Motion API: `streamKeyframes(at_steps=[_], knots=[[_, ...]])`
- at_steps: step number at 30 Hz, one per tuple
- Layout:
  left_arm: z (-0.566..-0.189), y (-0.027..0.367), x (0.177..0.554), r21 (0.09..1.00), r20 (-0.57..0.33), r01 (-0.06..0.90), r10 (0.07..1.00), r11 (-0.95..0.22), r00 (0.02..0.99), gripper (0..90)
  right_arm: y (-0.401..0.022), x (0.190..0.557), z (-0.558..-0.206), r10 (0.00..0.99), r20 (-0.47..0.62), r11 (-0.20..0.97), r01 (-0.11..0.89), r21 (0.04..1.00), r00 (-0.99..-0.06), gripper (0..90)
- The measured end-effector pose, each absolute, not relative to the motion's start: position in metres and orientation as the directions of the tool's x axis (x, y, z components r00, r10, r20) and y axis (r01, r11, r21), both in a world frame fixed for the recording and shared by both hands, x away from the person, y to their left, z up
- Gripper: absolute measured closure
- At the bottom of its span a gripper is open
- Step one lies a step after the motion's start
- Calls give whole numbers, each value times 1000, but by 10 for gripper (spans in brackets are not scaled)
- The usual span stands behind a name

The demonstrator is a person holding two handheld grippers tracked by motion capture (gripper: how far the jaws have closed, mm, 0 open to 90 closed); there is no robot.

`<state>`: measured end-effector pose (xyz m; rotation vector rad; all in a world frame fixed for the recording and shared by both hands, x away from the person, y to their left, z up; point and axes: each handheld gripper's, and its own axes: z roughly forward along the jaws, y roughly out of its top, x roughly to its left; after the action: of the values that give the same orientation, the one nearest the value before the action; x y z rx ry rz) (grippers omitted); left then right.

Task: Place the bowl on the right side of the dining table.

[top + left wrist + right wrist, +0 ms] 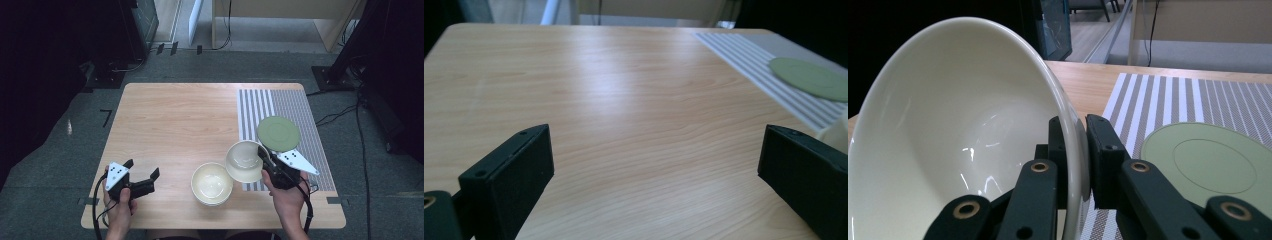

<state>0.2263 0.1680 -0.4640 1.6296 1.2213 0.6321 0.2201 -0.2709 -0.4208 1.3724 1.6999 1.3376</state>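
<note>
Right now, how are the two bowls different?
The held bowl is clamped by its rim in the right gripper and tipped on its side above the table; the other bowl sits upright on the bare wood, untouched. The held bowl is at the striped mat's edge, the other left of it. Both are cream, glossy and empty.

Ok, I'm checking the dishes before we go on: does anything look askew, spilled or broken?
One bowl is tipped on edge, off the table, because the right gripper pinches its rim. The other bowl sits upright and the green plate lies flat on the striped mat. No spills or cracks show.
</note>
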Motion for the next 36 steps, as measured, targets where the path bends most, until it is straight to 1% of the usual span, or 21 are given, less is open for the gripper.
streamKeyframes(at_steps=[1,4,7,8,9,12,14,17,20,22,29,36], knots=[[-470,176,228,904,-135,427,933,-21,332,12,-271,221,-422,939,152,-29,369,929,-310,827],[-476,184,230,898,-142,440,942,-7,305,11,-272,222,-424,939,151,-27,373,928,-308,827],[-491,196,235,890,-95,454,959,-37,265,12,-274,223,-425,939,157,-31,379,925,-306,829],[-491,196,235,890,-95,454,959,-37,265,12,-274,224,-426,939,157,-31,378,925,-306,830],[-497,202,238,877,-116,480,962,-19,249,12,-275,224,-426,939,159,-35,377,925,-304,830],[-502,209,241,869,-117,495,968,-10,224,12,-277,224,-426,941,161,-41,374,927,-297,831],[-503,210,241,867,-114,499,969,-12,221,12,-278,224,-426,942,164,-44,375,926,-294,831],[-507,214,243,859,-76,510,977,-38,200,12,-284,226,-426,944,172,-57,376,925,-282,830],[-508,218,244,857,-74,515,978,-37,193,12,-286,226,-426,946,173,-60,376,925,-275,830],[-508,221,245,852,-88,523,979,-22,183,12,-289,226,-425,947,178,-68,373,926,-269,831],[-510,222,246,831,-55,554,985,-44,161,12,-297,227,-424,951,184,-80,379,922,-248,831],[-512,224,246,820,-59,571,988,-33,143,12,-310,233,-427,957,199,-103,394,913,-211,831]])
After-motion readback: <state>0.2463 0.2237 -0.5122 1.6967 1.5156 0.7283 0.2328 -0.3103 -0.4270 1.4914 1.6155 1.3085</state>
